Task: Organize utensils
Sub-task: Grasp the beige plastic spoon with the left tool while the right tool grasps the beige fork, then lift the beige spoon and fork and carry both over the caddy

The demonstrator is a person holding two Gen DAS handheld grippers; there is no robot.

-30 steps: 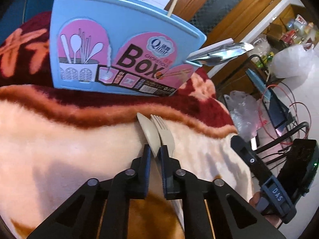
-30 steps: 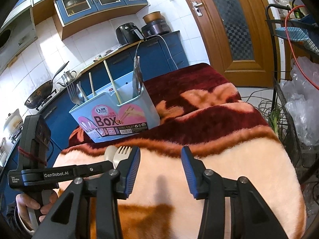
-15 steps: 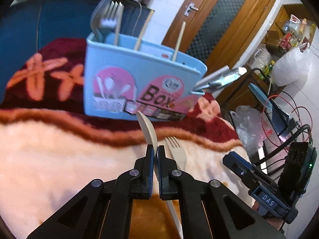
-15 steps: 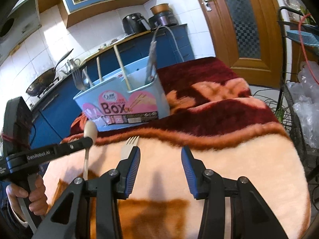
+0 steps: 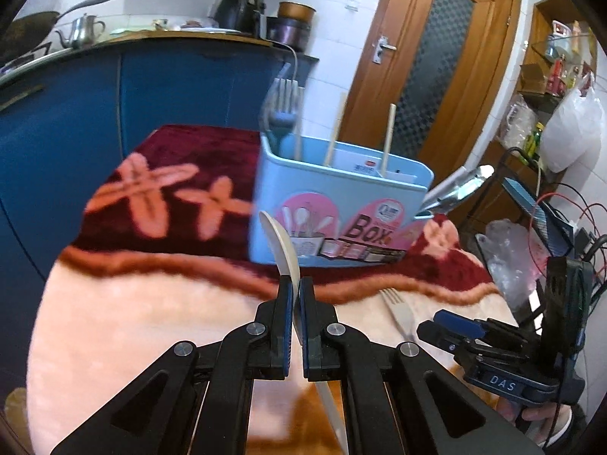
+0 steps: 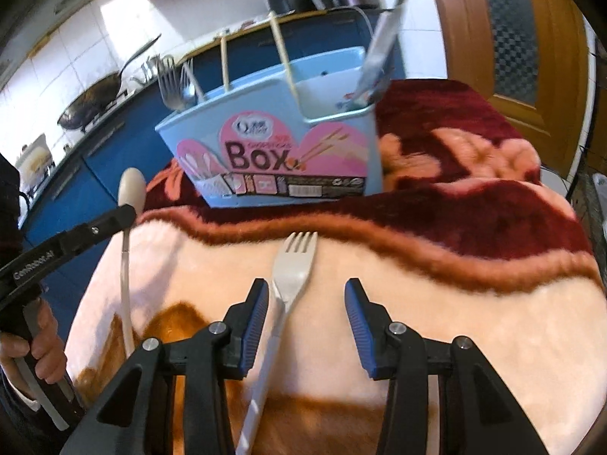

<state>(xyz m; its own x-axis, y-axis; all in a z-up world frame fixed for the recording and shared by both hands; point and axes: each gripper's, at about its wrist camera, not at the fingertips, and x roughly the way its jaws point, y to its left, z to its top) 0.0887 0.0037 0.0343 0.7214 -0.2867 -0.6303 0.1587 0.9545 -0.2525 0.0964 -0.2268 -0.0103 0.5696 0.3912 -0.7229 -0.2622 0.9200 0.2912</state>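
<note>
My left gripper is shut on a beige plastic spoon and holds it above the blanket, bowl up; the spoon also shows in the right wrist view. A beige plastic fork lies on the pink blanket, its neck between the fingers of my open right gripper; it also shows in the left wrist view. The blue utensil box stands behind on the dark red band, also seen in the left wrist view. It holds metal forks, chopsticks and metal tongs.
The blanket covers the table. A blue kitchen counter with a kettle and appliances runs behind. A wooden door and a wire rack with bags and cables stand to the right.
My left gripper has lifted the spoon off the blanket and pulled back from the box. The fork stays on the blanket. My right gripper has moved forward over the fork.
</note>
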